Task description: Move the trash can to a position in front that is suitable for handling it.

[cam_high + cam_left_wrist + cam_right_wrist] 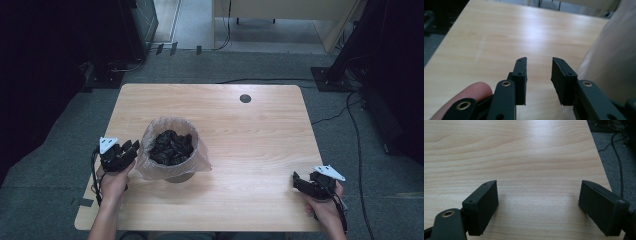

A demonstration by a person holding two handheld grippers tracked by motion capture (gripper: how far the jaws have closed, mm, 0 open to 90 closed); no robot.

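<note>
Resting on a light wooden rectangular table (pixel 260 150), a small round bin lined with a translucent plastic bag (pixel 172 150) sits at about 9 o'clock from the table's centre, filled with crumpled black material (pixel 171 146). At 9 o'clock of the bin, just beside the bag's outer wall, the left gripper (pixel 131 146) is held in the person's left hand (pixel 116 182); its 2 black jaws stand partly apart with bare tabletop between them, gripping nothing. In the left gripper view (pixel 539 72), the bag's pale wall (pixel 614 57) rises close to the jaw at 3 o'clock; contact cannot be told. At 4 o'clock on the table, near its edge and well apart from the bin, the right gripper (pixel 298 180) is held in the right hand (pixel 327 205); its jaws (pixel 539 205) stand wide apart over bare wood, empty. A dark round hole (pixel 245 98) marks the tabletop at 12 o'clock.
</note>
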